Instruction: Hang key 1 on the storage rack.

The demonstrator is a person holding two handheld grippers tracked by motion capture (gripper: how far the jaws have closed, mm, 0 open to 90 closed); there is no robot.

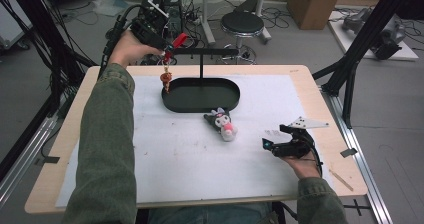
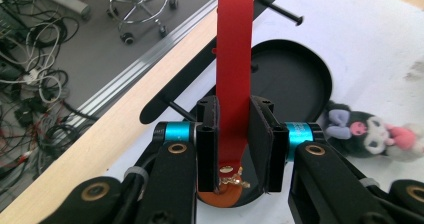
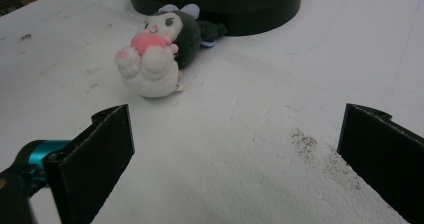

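The red strap of a small orange charm is pinched between my left gripper's jaws, and the charm dangles just beside the black stand's crossbar, over the rim of its oval tray. I see my right gripper resting low on the white mat with jaws spread wide, near a plush toy lying just beside the tray.

Red strap in the left gripper looked like smooth matt plastic or rubber, with a small brass-coloured metal fitting at its lower end. Gripper pads were matt black, slightly grainy. Stand tray was matt black, probably painted metal. Plush toy was fuzzy cloth. Table had a pale wood edge; its white sheet looked rough, foam-like, scuffed with dark specks.
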